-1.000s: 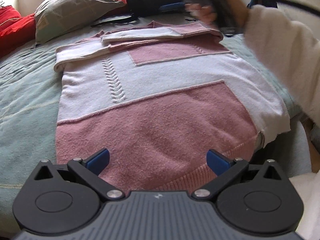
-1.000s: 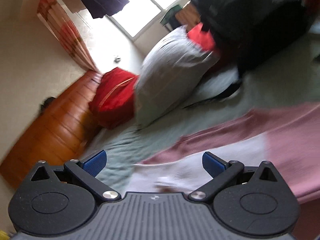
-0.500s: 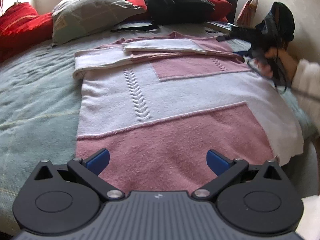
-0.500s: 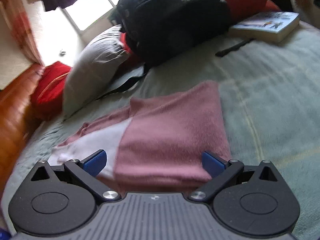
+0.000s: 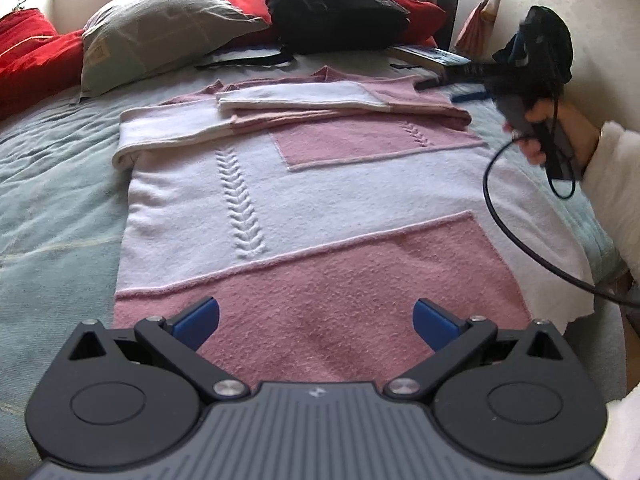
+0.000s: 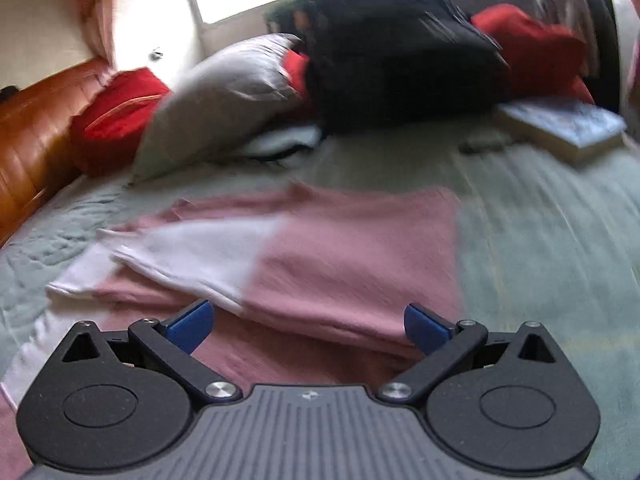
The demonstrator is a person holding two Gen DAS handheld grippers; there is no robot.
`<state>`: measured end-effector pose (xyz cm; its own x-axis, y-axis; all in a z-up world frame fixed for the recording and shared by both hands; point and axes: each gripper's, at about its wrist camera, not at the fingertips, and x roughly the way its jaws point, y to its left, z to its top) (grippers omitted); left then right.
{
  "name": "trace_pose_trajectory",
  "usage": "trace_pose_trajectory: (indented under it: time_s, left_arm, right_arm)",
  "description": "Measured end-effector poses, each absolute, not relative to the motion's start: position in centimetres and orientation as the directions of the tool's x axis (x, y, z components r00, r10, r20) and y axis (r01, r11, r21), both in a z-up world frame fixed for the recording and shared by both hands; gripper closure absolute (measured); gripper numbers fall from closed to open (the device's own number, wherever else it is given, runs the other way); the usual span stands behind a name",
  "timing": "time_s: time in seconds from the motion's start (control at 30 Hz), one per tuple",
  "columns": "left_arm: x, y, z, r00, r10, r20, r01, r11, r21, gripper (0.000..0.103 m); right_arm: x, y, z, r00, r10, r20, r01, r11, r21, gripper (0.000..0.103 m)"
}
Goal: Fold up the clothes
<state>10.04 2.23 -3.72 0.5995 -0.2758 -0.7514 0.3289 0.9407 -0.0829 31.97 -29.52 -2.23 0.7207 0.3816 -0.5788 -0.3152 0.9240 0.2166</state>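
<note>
A pink and white knitted sweater lies flat on the bed, both sleeves folded across its upper part. My left gripper hovers open over the pink hem, nothing between its blue fingertips. In the left wrist view a hand holds my right gripper above the sweater's far right shoulder. The right wrist view, blurred, has the right gripper open just above the folded sleeves, holding nothing.
The grey-green bedspread surrounds the sweater. A grey pillow, red cushions, a black backpack and a book crowd the head of the bed. A black cable trails over the sweater's right side. A wooden bed frame runs along the left.
The right gripper has let go of the sleeve, which lies folded across the chest, and pulled back to the right shoulder area. My left gripper stays open over the hem.
</note>
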Motion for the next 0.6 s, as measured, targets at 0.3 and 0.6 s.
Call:
trace_pose_trajectory:
  time_s: [0.3, 0.6]
  left_arm:
    - [9.5, 3.1, -3.3, 0.613, -0.284, -0.737, 0.329, 0.940, -0.089, 0.001]
    - [9.7, 4.3, -3.3, 0.617, -0.286, -0.733, 0.329, 0.940, -0.089, 0.001]
  right_arm:
    - [34.3, -14.8, -0.4, 0.680, 0.392, -0.619, -0.571, 0.813, -0.112, 0.050]
    - [35.7, -7.7, -4.3, 0.650, 0.303, -0.697, -0.660, 0.681, -0.319, 0.076]
